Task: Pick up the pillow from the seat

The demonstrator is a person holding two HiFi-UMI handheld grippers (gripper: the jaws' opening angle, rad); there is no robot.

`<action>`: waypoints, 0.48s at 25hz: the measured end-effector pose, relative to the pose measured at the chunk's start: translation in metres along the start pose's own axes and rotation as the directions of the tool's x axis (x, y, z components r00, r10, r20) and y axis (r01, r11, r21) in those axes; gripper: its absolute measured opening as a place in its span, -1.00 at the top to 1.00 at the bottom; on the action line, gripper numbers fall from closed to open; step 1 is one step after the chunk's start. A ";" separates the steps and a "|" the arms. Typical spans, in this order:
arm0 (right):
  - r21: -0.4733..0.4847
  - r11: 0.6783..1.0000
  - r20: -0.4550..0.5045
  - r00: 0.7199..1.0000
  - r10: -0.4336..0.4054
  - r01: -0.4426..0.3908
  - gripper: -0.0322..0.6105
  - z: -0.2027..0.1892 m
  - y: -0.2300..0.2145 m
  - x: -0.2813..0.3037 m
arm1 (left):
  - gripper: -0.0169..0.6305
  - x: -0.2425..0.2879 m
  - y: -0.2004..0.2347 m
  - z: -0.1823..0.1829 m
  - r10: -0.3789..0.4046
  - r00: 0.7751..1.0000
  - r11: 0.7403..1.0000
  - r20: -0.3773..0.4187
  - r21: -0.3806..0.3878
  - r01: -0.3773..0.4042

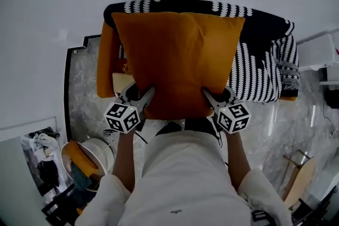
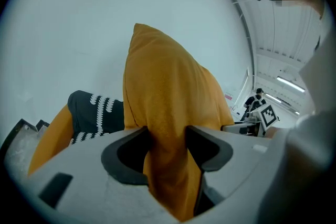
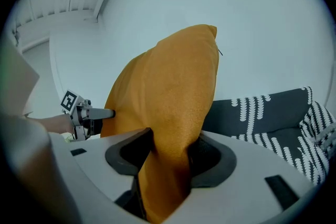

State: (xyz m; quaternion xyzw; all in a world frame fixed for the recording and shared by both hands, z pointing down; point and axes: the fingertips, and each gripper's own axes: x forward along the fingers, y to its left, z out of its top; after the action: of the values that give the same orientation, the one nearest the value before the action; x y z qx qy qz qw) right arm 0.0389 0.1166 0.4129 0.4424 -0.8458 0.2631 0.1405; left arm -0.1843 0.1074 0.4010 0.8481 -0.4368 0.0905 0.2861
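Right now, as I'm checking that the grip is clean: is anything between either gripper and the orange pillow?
Nothing visible. The left gripper and the right gripper each clamp directly on the pillow at its near edge, with fabric pinched between the jaws. The patterned seat lies beyond it.

Seat (image 1: 263,34) partly behind pillow (image 1: 177,61)
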 end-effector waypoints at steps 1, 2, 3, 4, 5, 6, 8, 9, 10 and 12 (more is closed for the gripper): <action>0.004 1.000 0.000 1.000 -0.007 0.007 0.19 -0.006 0.010 -0.006 | 0.21 -0.009 0.000 -0.005 -0.009 1.000 1.000 -0.003 0.001 0.009; 0.007 1.000 -0.001 1.000 -0.014 0.014 0.19 -0.012 0.020 -0.012 | 0.21 -0.018 -0.001 -0.010 -0.017 1.000 1.000 -0.007 0.002 0.017; 0.009 1.000 -0.005 1.000 -0.019 0.019 0.19 -0.019 0.030 -0.018 | 0.21 -0.026 -0.001 -0.015 -0.024 1.000 1.000 -0.011 0.006 0.024; 0.009 1.000 -0.010 1.000 -0.025 0.025 0.19 -0.025 0.039 -0.023 | 0.21 -0.034 -0.001 -0.019 -0.031 0.999 0.999 -0.014 0.010 0.032; 0.009 0.999 -0.015 0.999 -0.031 0.031 0.19 -0.030 0.047 -0.029 | 0.21 -0.041 -0.002 -0.024 -0.040 0.999 0.999 -0.017 0.013 0.040; 0.008 0.999 -0.018 0.999 -0.039 0.039 0.19 -0.035 0.054 -0.035 | 0.21 -0.048 -0.004 -0.028 -0.049 0.999 0.999 -0.019 0.014 0.049; 0.005 0.998 -0.018 0.998 -0.055 0.055 0.19 -0.042 0.063 -0.045 | 0.21 -0.057 -0.009 -0.037 -0.065 0.997 0.998 -0.030 0.018 0.066; -0.001 0.998 -0.014 0.998 -0.062 0.062 0.19 -0.043 0.066 -0.051 | 0.21 -0.061 -0.012 -0.040 -0.072 0.997 0.997 -0.036 0.022 0.073; -0.012 0.998 -0.010 0.998 -0.069 0.069 0.19 -0.044 0.070 -0.057 | 0.21 -0.065 -0.016 -0.043 -0.077 0.996 0.997 -0.040 0.025 0.078; -0.035 0.997 0.000 0.997 -0.074 0.074 0.19 -0.042 0.076 -0.071 | 0.21 -0.075 -0.025 -0.045 -0.080 0.996 0.996 -0.036 0.030 0.081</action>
State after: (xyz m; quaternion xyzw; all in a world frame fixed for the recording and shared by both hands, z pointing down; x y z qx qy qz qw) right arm 0.0166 0.2240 0.3899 0.4707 -0.8332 0.2432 0.1581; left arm -0.2050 0.1960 0.3977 0.8676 -0.3957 0.1002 0.2838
